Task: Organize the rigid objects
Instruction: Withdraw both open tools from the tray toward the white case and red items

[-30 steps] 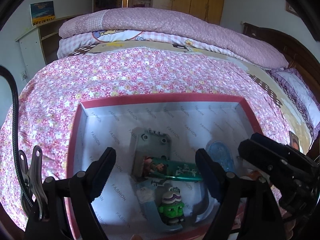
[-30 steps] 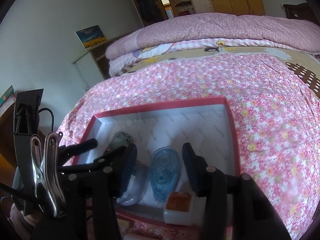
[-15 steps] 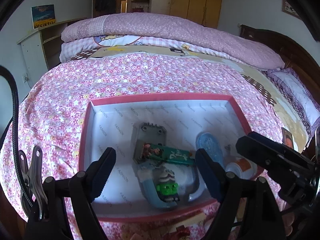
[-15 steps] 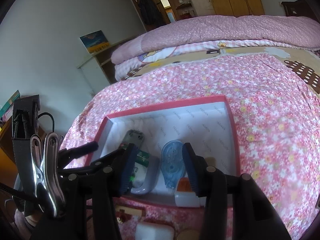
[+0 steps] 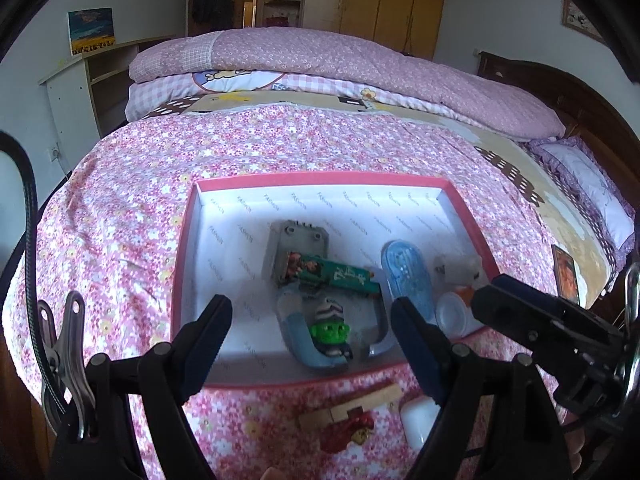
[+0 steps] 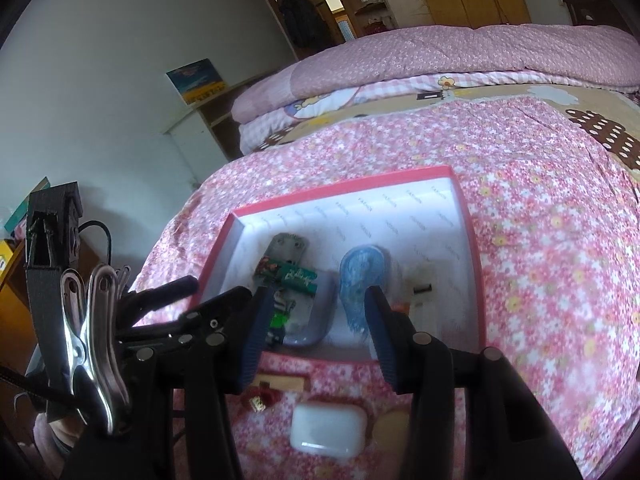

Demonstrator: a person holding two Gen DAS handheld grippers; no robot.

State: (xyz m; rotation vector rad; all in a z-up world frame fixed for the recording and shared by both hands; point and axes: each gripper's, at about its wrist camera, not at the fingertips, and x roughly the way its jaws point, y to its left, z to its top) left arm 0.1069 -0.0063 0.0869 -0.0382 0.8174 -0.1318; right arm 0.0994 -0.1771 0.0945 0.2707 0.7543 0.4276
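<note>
A red-rimmed box [image 5: 320, 178] with a white lining lies on the flowered bedspread. Inside it are a grey block [image 5: 298, 236], a green printed bar [image 5: 332, 274], a blue tape dispenser [image 5: 408, 272], a green figure [image 5: 330, 332] on a blue-grey curved piece, and a white bottle [image 5: 452, 314] with an orange cap. My left gripper [image 5: 314, 340] hovers open over the box's near edge, holding nothing. My right gripper [image 6: 318, 320] is open too, empty, beside it above the same box [image 6: 344, 188]. On the spread in front of the box lie a white case [image 6: 328, 430] and a wooden strip [image 6: 280, 383] with a red charm.
Folded pink quilts [image 5: 340, 64] are stacked at the far side of the bed. A white shelf unit [image 5: 80, 92] stands at the left wall, and a dark headboard [image 5: 560, 92] at the right. Wide flowered bedspread [image 6: 540, 240] lies right of the box.
Both grippers have drawn back from the box toward the bed's near edge. The box looks smaller, and the white case, wooden strip and red charm in front of it have come into view.
</note>
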